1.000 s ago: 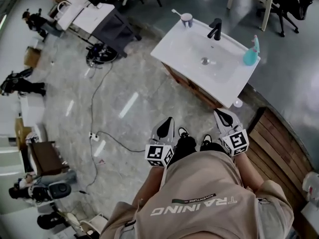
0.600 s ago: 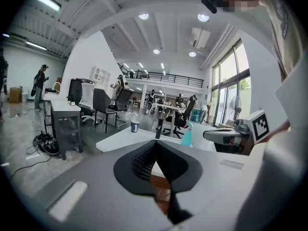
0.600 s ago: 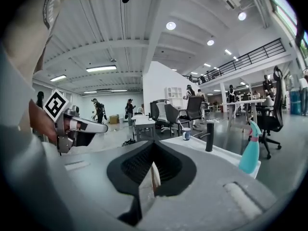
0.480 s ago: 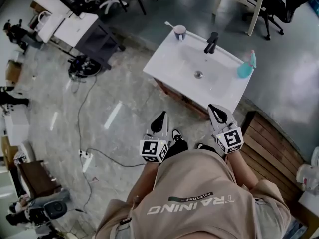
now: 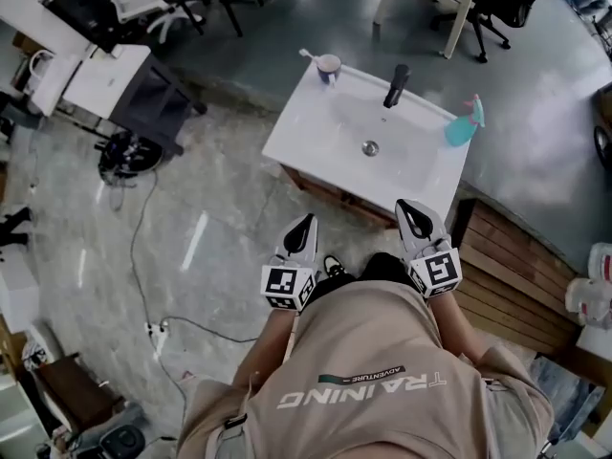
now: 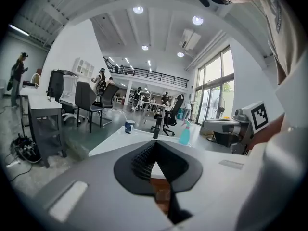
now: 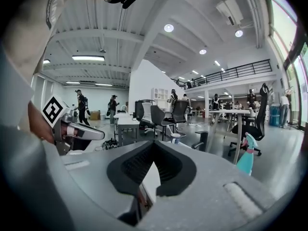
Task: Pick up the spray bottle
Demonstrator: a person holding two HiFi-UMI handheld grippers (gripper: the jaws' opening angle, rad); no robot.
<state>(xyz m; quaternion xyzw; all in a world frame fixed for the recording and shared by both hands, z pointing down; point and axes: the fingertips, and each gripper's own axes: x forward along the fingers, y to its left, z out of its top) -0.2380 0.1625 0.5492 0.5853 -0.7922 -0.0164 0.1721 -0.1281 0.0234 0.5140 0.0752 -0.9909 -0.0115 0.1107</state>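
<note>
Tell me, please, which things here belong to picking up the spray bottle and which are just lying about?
For the job:
- spray bottle, teal, at the far right corner of the washbasin
- left gripper and right gripper, both shut and empty, short of the basin

Just lying about:
- mug at the basin's far left corner
- black tap

The hall is lit brightly by ceiling lamps [image 6: 138,9] and right-hand windows [image 6: 217,97]; glare streaks are seen on the floor [image 5: 194,240]; edges are bent and darkened.
</note>
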